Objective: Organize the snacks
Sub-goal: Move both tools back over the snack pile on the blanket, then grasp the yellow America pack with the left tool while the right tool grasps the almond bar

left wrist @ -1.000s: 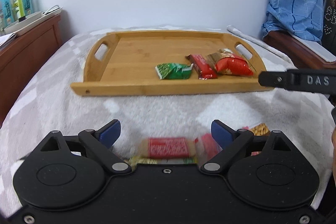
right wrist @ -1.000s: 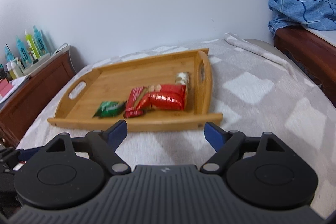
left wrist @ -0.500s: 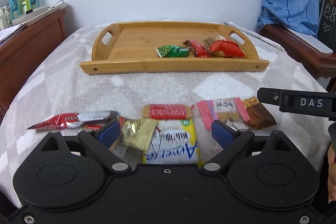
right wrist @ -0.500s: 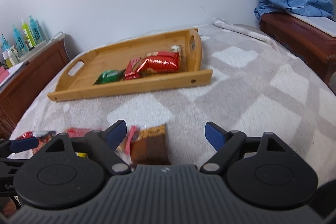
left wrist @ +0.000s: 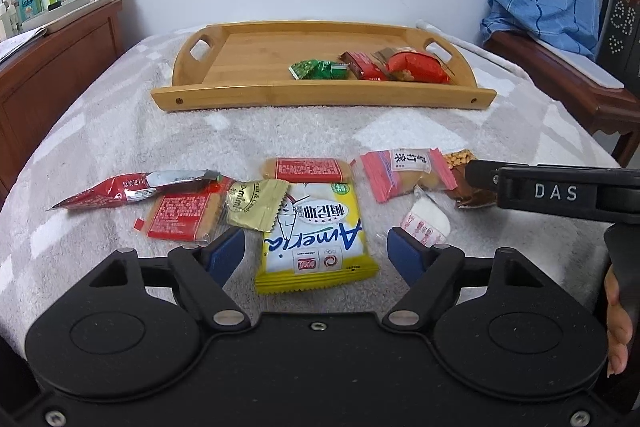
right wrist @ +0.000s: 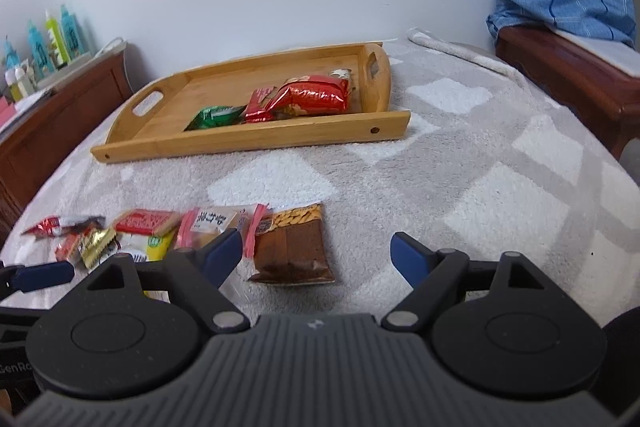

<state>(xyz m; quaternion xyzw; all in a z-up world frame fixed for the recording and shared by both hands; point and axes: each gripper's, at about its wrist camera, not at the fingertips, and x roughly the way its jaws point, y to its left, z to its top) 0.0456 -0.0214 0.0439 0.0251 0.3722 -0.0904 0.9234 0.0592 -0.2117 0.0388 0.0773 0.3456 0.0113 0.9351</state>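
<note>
Both grippers have drawn back from the bamboo tray [left wrist: 324, 95]. The left gripper [left wrist: 316, 253], jaws just narrowed but released, straddles the yellow snack packet [left wrist: 314, 231]; the right gripper [right wrist: 316, 253] gapes over the brown peanut packet [right wrist: 294, 247].

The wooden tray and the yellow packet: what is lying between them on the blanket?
In the left wrist view, only a red biscuit bar lies between the tray and the yellow packet; otherwise bare blanket.

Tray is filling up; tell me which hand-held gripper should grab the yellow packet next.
Left. The left hand-held gripper already straddles the yellow packet, jaws open and just narrowing. The right hand-held gripper faces the brown peanut packet.
</note>
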